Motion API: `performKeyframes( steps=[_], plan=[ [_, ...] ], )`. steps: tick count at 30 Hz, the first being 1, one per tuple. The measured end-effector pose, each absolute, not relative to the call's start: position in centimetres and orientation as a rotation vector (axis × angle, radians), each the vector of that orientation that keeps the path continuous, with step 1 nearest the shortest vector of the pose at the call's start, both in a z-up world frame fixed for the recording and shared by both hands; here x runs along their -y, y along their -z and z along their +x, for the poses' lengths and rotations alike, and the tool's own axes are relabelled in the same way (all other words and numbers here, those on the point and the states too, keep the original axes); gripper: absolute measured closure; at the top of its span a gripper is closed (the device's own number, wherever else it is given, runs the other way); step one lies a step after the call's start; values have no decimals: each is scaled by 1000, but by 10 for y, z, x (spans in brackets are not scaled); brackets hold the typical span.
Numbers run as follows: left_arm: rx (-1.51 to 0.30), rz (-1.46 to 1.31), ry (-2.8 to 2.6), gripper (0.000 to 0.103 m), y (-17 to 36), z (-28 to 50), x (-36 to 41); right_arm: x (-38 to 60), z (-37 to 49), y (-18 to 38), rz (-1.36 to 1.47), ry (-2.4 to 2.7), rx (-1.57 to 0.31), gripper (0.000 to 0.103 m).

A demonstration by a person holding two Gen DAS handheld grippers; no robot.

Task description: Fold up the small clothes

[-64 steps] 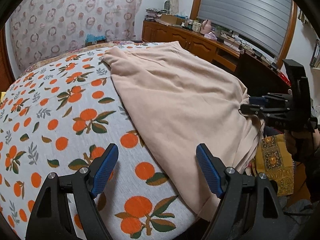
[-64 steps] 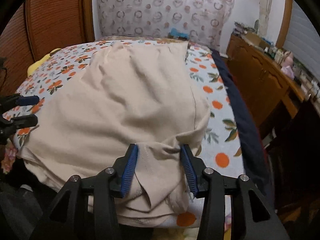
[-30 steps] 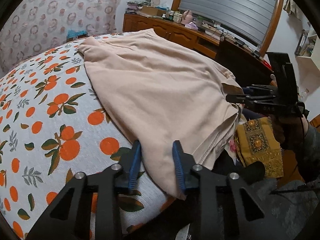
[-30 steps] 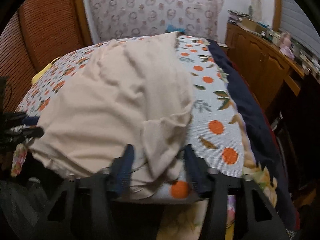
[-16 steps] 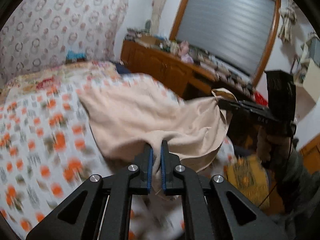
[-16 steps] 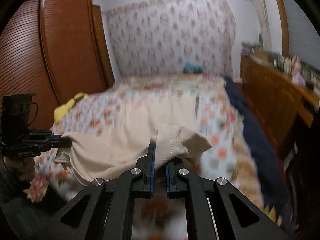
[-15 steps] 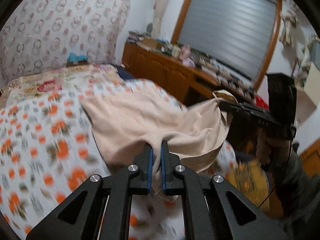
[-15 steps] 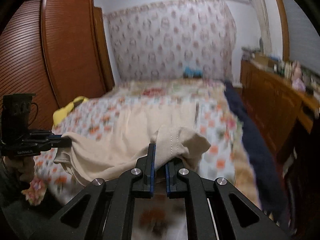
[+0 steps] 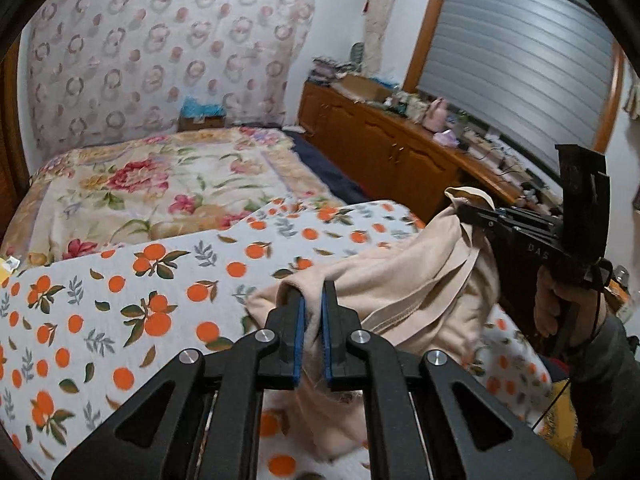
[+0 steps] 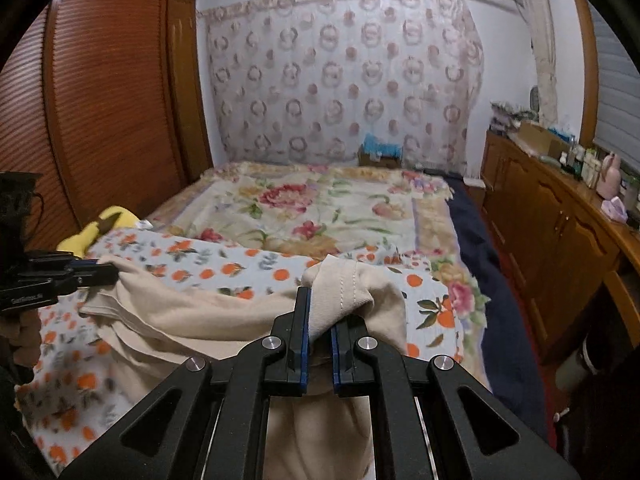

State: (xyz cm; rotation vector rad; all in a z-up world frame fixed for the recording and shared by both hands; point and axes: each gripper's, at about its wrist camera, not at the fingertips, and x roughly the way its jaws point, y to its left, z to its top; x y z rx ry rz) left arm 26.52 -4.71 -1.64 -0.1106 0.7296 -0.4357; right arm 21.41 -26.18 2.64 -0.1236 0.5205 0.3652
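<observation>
A beige garment (image 9: pixel 416 280) hung stretched between two handheld grippers above the near end of a bed, its long axis running left to right across the mattress. The left gripper (image 9: pixel 312 300) was clamped tight on one bunched corner; the right gripper (image 10: pixel 320 312) was pinched equally hard on the opposite corner — its stitched hem poked up past the pads. The slack middle sagged onto the orange-print sheet (image 9: pixel 120 280). Farther back lay a bare floral blanket (image 10: pixel 320 208) — open room — flanked by a wooden wardrobe (image 10: pixel 100 100) on the left and a low cabinet (image 10: pixel 552 216) on the right.
</observation>
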Motion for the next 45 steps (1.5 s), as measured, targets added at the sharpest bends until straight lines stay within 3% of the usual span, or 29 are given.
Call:
performKeyframes(
  steps=[2,5,6,7,8,10,17,26,27,28,29,31,41,43,45],
  plan=[
    [-762,-111,434,93,25,273,47,257,235,-22,-122,-365,-559,95],
    [-771,-78,415,70,29,276,42,255,250,-20,-135,-360,-601,90],
    [-752,-72,408,58,27,273,38,257,255,-25,-135,-361,-603,84],
    [-739,-76,411,51,25,269,33,259,255,-29,-139,-357,-598,69],
    [-734,-82,417,47,24,269,29,261,253,-31,-146,-340,-590,62],
    [-729,-92,422,24,24,262,21,269,246,-40,-140,-325,-575,49],
    [-838,-34,481,23,54,258,28,277,232,-28,-178,-391,-644,48],
    [-907,51,530,23,72,285,62,259,291,-32,-154,-523,-722,48],
    [-904,60,529,23,72,289,63,259,296,-34,-147,-540,-720,63],
    [-905,68,519,23,71,293,65,260,300,-35,-141,-559,-720,89],
    [-906,67,505,23,71,298,65,260,304,-38,-136,-573,-717,97],
    [-879,46,469,24,67,306,59,269,308,-43,-110,-552,-678,100],
    [-809,-40,219,24,57,328,6,285,308,-45,-101,-280,-690,100],
    [-811,-38,234,24,58,323,8,279,304,-51,-107,-278,-701,74],
    [-815,-45,262,24,58,321,12,277,298,-57,-100,-285,-691,55]
  ],
)
